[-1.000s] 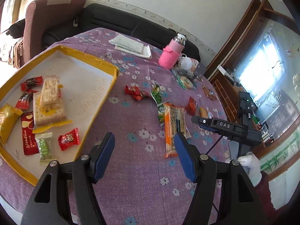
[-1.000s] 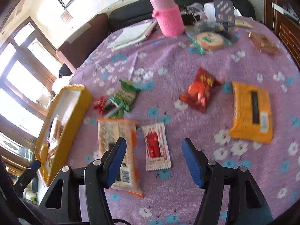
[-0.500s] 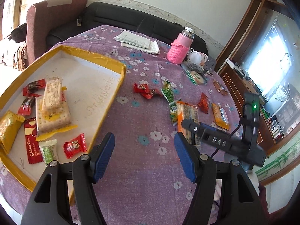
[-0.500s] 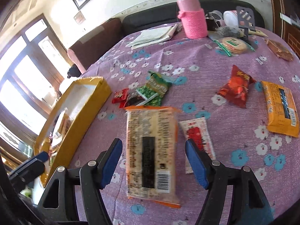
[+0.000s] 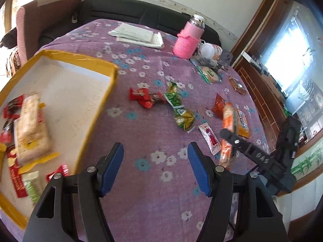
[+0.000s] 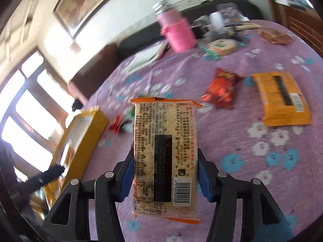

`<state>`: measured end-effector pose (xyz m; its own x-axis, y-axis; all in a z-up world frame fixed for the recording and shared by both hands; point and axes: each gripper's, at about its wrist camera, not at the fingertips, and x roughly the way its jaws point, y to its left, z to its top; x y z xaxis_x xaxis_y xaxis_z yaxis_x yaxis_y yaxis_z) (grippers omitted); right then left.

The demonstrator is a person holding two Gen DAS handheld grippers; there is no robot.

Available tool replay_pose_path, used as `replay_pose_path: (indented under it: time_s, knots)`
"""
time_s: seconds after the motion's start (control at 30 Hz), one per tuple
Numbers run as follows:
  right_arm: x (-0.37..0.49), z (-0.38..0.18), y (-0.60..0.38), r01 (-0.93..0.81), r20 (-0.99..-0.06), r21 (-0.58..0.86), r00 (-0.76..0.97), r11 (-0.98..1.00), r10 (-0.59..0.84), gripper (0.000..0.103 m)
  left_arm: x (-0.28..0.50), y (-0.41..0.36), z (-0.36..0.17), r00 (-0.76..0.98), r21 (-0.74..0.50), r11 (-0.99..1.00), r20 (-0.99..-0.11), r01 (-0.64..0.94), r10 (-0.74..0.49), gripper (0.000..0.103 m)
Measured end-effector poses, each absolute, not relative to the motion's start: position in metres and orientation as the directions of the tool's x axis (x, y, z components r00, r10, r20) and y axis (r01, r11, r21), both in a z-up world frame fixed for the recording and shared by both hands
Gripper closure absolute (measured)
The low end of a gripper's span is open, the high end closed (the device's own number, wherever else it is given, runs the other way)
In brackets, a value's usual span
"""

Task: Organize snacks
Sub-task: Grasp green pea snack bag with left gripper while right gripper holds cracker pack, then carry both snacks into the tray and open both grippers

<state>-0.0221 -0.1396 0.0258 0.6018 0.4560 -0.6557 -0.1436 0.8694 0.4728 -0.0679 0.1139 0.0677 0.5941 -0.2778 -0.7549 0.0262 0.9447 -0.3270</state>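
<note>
My right gripper [image 6: 164,168] is shut on a long orange-edged cracker pack [image 6: 164,151] and holds it above the purple flowered tablecloth [image 6: 252,181]. In the left wrist view the same pack [image 5: 228,133] hangs in the right gripper [image 5: 232,139] at the right. My left gripper [image 5: 155,165] is open and empty over the cloth, beside the yellow-rimmed tray [image 5: 101,104]. The tray holds cracker packs [image 5: 30,125] and small red and green sweets. Loose on the cloth lie red sweets [image 5: 144,98], a green pack [image 5: 179,111], a white-red sachet [image 5: 211,139], a red bag [image 6: 221,89] and an orange pack [image 6: 281,98].
A pink-sleeved bottle [image 5: 188,40], papers [image 5: 139,35] and a clutter of small items [image 5: 212,62] stand at the table's far side. A black sofa [image 5: 131,10] lies behind. The tray shows at the left in the right wrist view [image 6: 80,139].
My right gripper has closed on the long cracker pack and lifted it off the cloth. The white-red sachet that lay beside it now lies alone. My left gripper has stayed open.
</note>
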Motion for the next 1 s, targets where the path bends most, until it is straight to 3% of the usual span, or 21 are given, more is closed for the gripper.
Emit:
replay_pose_path:
  time_s: [0.2,0.53,0.63,0.73,1.0]
  knots:
    - [-0.020,0.022,-0.182,-0.059,-0.596,0.565,0.660,0.823,0.457,0.047,-0.016,0.063,0.051,0.547,-0.289,0.953,-0.785,0.092,-0.291,0.038]
    - [-0.017,0.019,-0.183,-0.044,-0.613,0.559,0.651,0.828,0.448,0.047,0.034,0.021,0.015,0.546,-0.158,0.978,-0.812,0.135,-0.206,0.039]
    - [-0.014,0.016,-0.186,-0.028,-0.624,0.559,0.644,0.829,0.443,0.047,0.032,0.009,0.016,0.541,-0.129,0.969,-0.811,0.209,-0.224,0.062]
    - [-0.013,0.015,-0.184,-0.026,-0.637,0.544,0.638,0.839,0.433,0.047,0.029,0.012,0.017,0.536,-0.142,0.967,-0.810,0.213,-0.238,0.067]
    - [-0.016,0.021,-0.175,-0.076,-0.624,0.523,0.644,0.849,0.443,0.047,-0.020,0.049,0.052,0.597,-0.224,0.959,-0.750,0.175,-0.284,0.066]
